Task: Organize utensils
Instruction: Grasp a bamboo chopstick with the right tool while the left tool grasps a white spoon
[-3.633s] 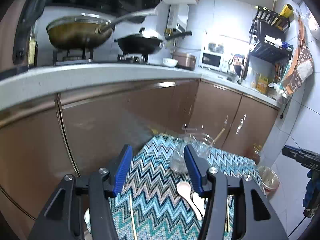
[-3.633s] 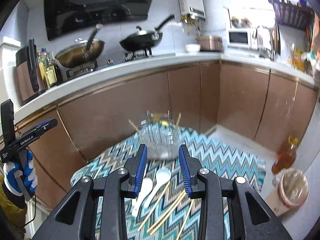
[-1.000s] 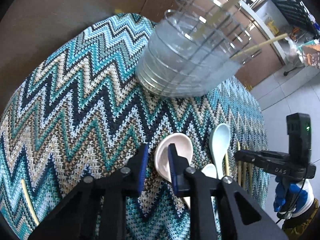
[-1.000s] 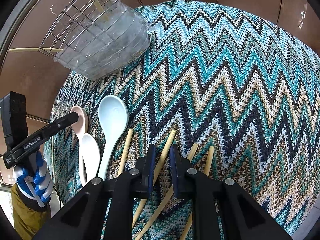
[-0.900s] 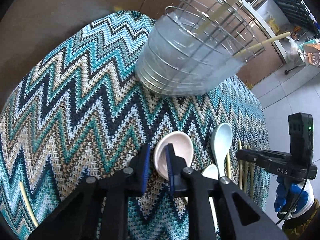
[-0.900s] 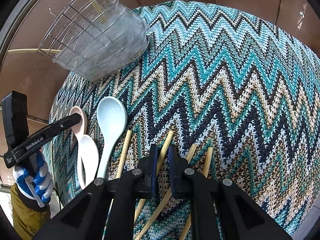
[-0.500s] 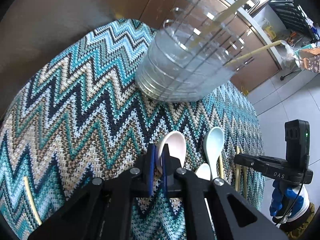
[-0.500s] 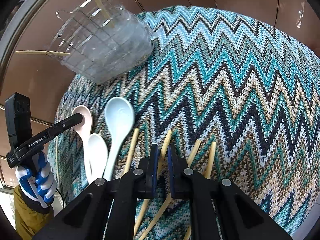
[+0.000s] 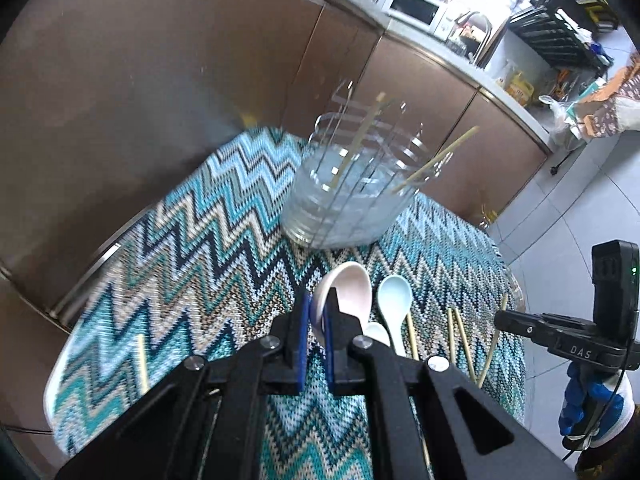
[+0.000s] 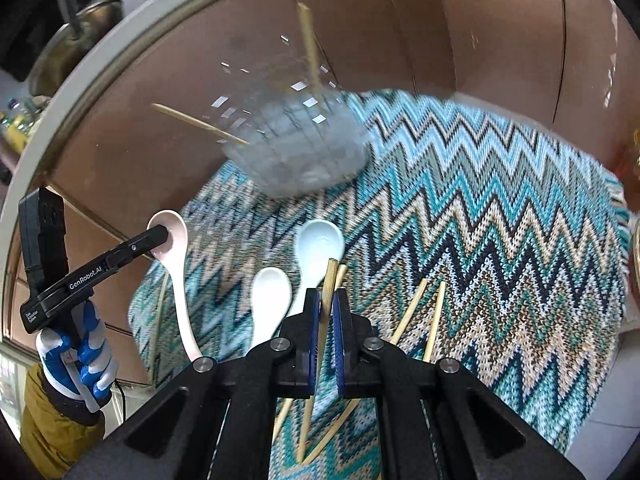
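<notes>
My left gripper [image 9: 316,312] is shut on the rim of a pink ceramic spoon [image 9: 350,288] and holds it lifted above the zigzag cloth; the spoon also shows in the right wrist view [image 10: 174,240]. My right gripper [image 10: 326,300] is shut on a wooden chopstick [image 10: 329,280], raised off the cloth. A clear utensil holder with a wire frame [image 9: 352,200] stands at the far side of the table with two chopsticks in it; it also shows in the right wrist view [image 10: 296,152]. A light blue spoon [image 10: 318,248] and a white spoon [image 10: 270,300] lie on the cloth.
Several loose chopsticks [image 10: 434,320] lie on the cloth [image 10: 480,240] near the right gripper. One chopstick [image 9: 141,362] lies at the table's left edge. Brown kitchen cabinets [image 9: 160,80] stand close behind the table. A bin and a bottle stand on the floor to the right.
Both grippers have risen and tilted up from the cloth. The left lifted the pink spoon, the right lifted a chopstick. The view is blurred by motion.
</notes>
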Demonstrator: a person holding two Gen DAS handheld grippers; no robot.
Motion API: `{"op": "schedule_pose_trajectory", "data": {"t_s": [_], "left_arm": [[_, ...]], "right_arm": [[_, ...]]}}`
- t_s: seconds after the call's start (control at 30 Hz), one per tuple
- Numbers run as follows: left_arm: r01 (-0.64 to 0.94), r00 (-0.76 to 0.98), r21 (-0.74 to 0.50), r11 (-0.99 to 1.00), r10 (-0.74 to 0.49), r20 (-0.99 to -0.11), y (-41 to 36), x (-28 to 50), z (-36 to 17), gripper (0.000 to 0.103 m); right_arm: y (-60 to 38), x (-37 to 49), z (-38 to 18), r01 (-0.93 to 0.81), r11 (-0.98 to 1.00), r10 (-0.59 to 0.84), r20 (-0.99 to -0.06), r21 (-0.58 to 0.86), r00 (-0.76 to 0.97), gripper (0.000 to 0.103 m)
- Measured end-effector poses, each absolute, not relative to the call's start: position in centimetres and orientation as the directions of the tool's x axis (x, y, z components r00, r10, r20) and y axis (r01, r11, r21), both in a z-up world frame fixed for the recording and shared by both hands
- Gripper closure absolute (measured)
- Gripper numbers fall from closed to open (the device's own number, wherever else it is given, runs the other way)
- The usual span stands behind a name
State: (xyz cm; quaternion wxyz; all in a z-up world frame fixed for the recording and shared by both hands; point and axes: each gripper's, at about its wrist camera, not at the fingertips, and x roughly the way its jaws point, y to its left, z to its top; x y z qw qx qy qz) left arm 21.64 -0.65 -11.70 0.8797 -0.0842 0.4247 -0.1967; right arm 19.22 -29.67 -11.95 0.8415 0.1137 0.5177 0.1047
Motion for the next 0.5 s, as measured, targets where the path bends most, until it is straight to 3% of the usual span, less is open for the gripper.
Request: {"op": "schedule_pose_trajectory", "data": {"t_s": [0.5], "left_arm": [[0.297,0.714,-0.231,0.927,-0.376,-0.591,0.6,13.0,-2.4,0.097]], "right_arm": [[-26.7,12.0,-3.8,-0.146,0.956,0.291,-0.754,0.255,0.589,0.098]]}}
